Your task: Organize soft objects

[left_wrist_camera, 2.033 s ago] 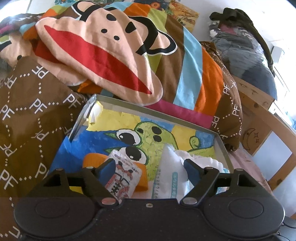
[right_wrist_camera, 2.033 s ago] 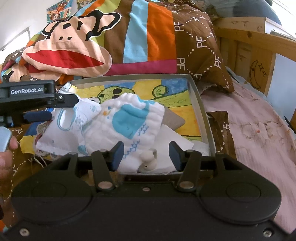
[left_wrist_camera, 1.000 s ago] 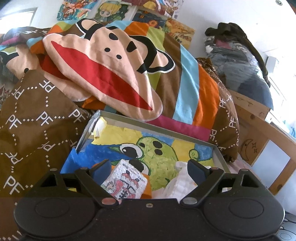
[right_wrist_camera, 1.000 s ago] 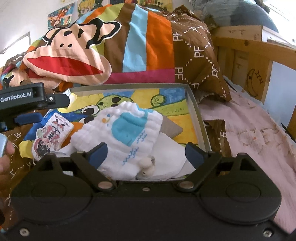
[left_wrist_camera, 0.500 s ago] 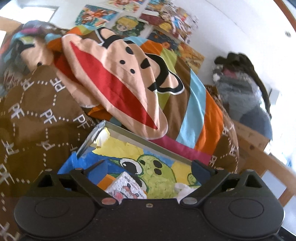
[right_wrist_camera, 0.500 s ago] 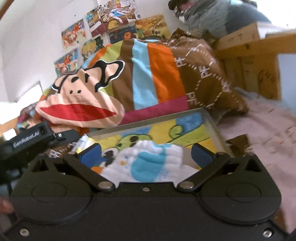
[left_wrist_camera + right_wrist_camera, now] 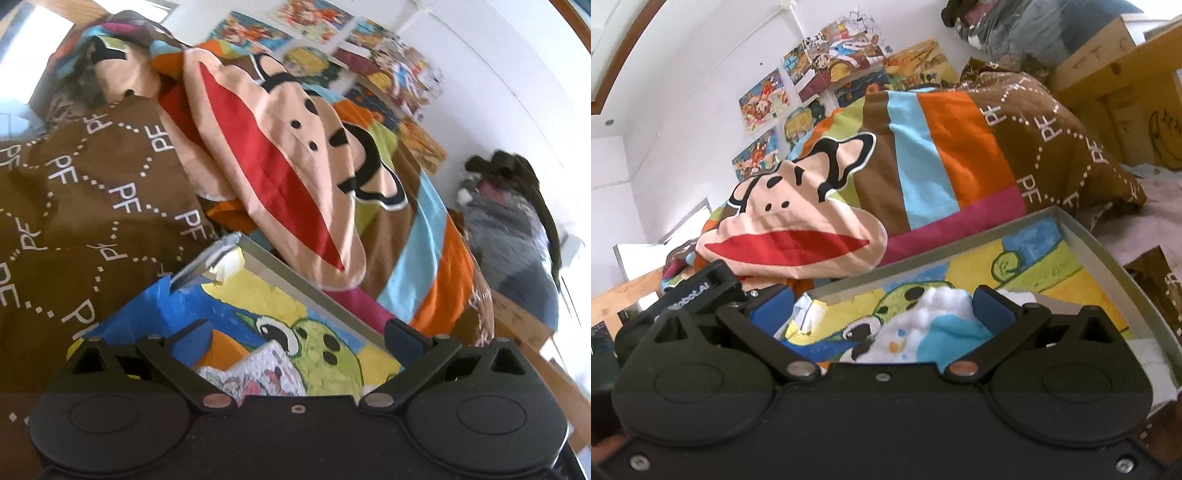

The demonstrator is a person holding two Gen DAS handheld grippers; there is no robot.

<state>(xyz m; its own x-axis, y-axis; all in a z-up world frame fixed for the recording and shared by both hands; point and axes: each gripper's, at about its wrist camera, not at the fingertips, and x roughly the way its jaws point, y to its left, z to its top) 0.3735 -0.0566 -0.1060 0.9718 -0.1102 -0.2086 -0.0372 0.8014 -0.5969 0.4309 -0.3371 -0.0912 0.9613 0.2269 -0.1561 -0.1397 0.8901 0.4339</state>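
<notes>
Both sets of jaws stand spread wide with nothing pinched between them: the left gripper (image 7: 298,332) looks over the near edge of the tray, and the right gripper (image 7: 882,302) does the same from the other side, its view catching the left tool at its left edge.

The tray (image 7: 1108,254), a shallow grey box lined with a bright cartoon drawing, sits on the bed against a heaped monkey-face quilt (image 7: 280,162). Inside it lie the soft things. A small printed packet (image 7: 255,376) rests near the left jaws on the lining, beside an orange patch that may be another item or part of the drawing; the view is too low to tell. A white cloth with blue print (image 7: 934,325) is bunched in the middle of the tray, just ahead of the right jaws, with more white fabric (image 7: 1156,354) along the tray's right wall.

By my reading the gathering is mostly done: the soft items seen are all inside the tray and neither tool holds anything. What may remain is tidying, since the cloth looks bunched rather than folded flat, and the quilt behind is still rumpled.
</notes>
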